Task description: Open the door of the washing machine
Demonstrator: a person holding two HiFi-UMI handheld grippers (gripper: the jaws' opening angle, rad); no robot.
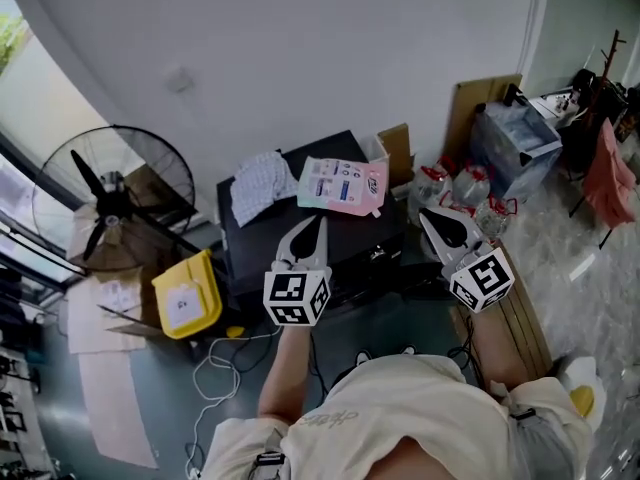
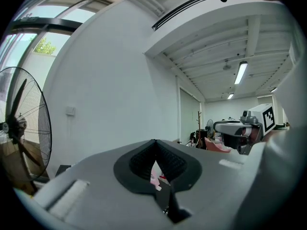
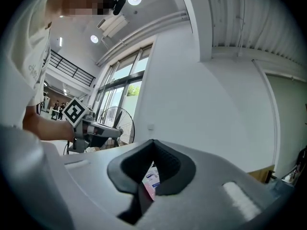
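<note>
At the far left a standing fan (image 1: pixel 110 200) stood by the window, with pale sheets (image 1: pixel 112 388) lying on the floor in front of it and a yellow container (image 1: pixel 188 296) just to its right. A white cable (image 1: pixel 214 370) lay looped on the floor near the person's knee. The washing machine (image 1: pixel 255 248), a dark box, stood against the white wall in the middle of the scene, straight ahead of the person. On its top lay a crumpled checked cloth (image 1: pixel 258 183) at the left and a pink-and-white pouch (image 1: pixel 343 184) at the right. From this angle I could not tell whether its door was open. The left gripper (image 1: pixel 318 220) was held above the near edge of the machine, apart from it. Its fingers were closed tip to tip with nothing between them. The right gripper (image 1: pixel 426 214) was held level with it, over the machine's right side, and its fingers too were pressed together and empty. Further right, a cardboard sheet (image 1: pixel 480 103) leaned on the wall behind a clear plastic bin (image 1: pixel 515 140), with bags (image 1: pixel 455 186) bunched near them. A wooden board (image 1: pixel 522 318) lay near the person's right arm, and a pink cloth (image 1: pixel 608 178) hung at the far right.
</note>
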